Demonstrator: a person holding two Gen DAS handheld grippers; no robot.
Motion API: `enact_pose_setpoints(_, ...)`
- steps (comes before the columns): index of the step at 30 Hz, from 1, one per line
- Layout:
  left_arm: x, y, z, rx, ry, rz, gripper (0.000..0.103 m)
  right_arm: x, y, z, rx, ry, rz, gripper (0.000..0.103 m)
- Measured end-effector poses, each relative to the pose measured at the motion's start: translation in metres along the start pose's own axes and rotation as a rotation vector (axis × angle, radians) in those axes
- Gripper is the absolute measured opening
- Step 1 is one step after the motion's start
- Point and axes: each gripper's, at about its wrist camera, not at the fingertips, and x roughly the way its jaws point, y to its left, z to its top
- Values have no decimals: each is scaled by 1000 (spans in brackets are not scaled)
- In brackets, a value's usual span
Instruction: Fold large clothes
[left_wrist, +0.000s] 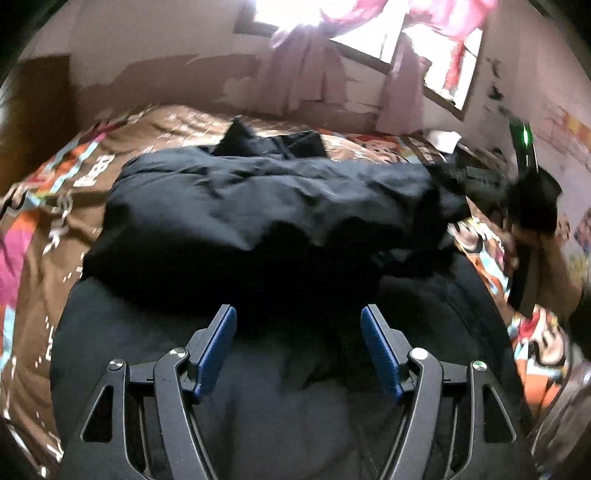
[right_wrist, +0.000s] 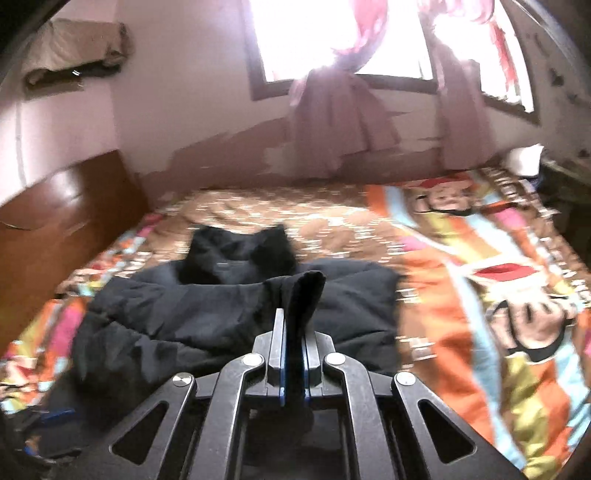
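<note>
Right wrist view: right tongs (right_wrist: 294, 334) clamp 1 black jacket (right_wrist: 229, 314) sleeve end; jacket lies crosswise on bed (right_wrist: 461, 258), ahead-left. Left tongs (left_wrist: 298, 345) wide, empty, over its near edge.

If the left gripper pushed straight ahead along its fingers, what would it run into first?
Most likely the black jacket: the open left gripper points down at its dark bulk on the bedspread, nothing between the jaws. Depth is hard to judge.
</note>
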Motion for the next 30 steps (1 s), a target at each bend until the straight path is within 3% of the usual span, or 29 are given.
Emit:
enact_pose_setpoints(4, -5, 20, 7, -107, 0, 39, 64, 25, -11, -17, -1, 53, -58, 6)
enact_pose_setpoints(7, -12, 34, 17, -150, 8, 111, 64, 42, -15, -26, 15, 104, -24, 9)
enact_pose_setpoints(9, -14, 45, 29, -195, 27, 157, 64, 44, -17, -27, 17, 120, -32, 27)
enact_pose_setpoints(11, -15, 55, 44, -237, 37, 162, 64, 37, -14, -23, -14, 96, -56, 76)
enact_pose_setpoints(12, -14, 57, 56, -236, 52, 171, 64, 32, -10, -20, -27, 69, -59, 79)
enact_pose_setpoints(15, -6, 54, 85, -188, 80, 200, 64, 21, 4, -4, -85, 18, -30, 79)
enact_pose_setpoints(18, 21, 56, 106, -202, 185, 160, 64, 20, 26, 6, -150, 16, 77, 80)
enact_pose_setpoints(21, 47, 62, 111, -341, 265, 110, 64, 38, 49, 4, -221, 120, 154, 80)
enact_pose_setpoints(24, 63, 63, 111, -400, 272, 101, 64, 56, 64, -8, -319, 238, 149, 80)
enact_pose_setpoints(30, 100, 39, 96, -169, 313, 260, 64, 79, 57, -31, -396, 366, 64, 81)
